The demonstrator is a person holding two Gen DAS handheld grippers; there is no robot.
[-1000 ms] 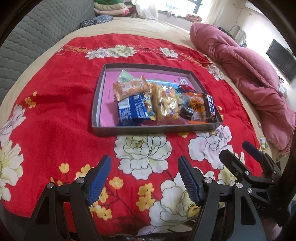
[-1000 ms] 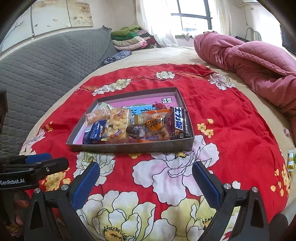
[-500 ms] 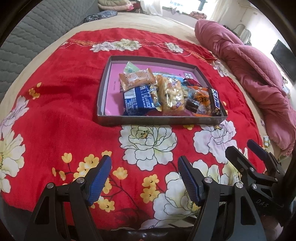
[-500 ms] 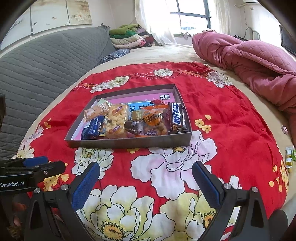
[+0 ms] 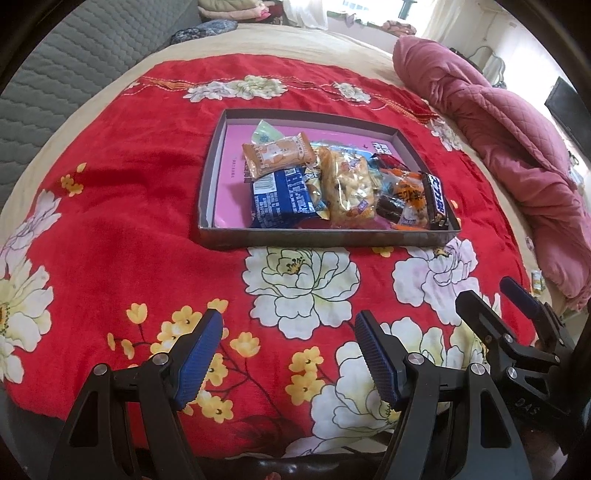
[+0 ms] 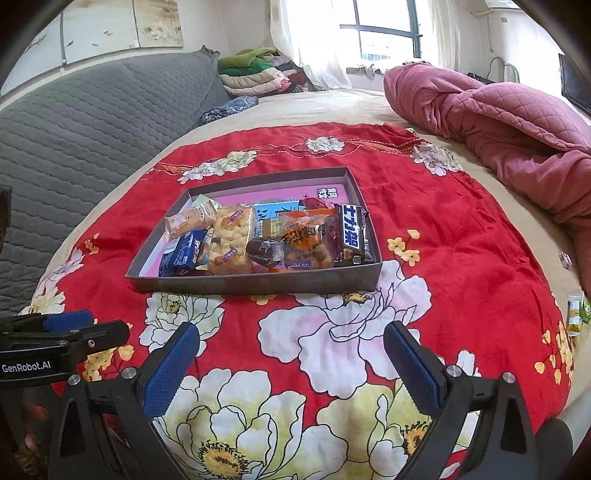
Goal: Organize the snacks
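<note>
A shallow grey tray (image 5: 328, 236) with a pink floor sits on a red floral blanket (image 5: 129, 206) spread over a bed. The tray holds the snacks, all crowded toward its near and right parts; the far-left part of the pink floor is bare.

Contents, left to right in the left wrist view: an orange biscuit packet (image 5: 277, 155) lying on the far edge of the pile, partly over a pale green wrapper (image 5: 263, 133); a blue biscuit packet (image 5: 282, 199) against the near wall; a clear bag of yellow puffs (image 5: 351, 192) just right of it; an orange-printed bag (image 5: 408, 199) with a dark brown wrapped sweet (image 5: 388, 208) at its near side; and a dark chocolate bar (image 5: 437, 201) along the right wall.

The left gripper (image 5: 288, 354) hangs over the blanket near the viewer, well short of the tray, its 2 blue-padded jaws spread wide with nothing between them. The right gripper (image 6: 291, 365) is alongside, likewise spread and empty, over a large white flower print (image 6: 340, 325).

A rolled pink quilt (image 6: 498, 122) lies at the far right, a grey quilted cover (image 6: 92, 122) at the left, and folded laundry (image 6: 255, 74) at the far end below a window (image 6: 384, 33). 2 small packets (image 6: 576, 314) lie at the right edge of the bed, outside the tray.
</note>
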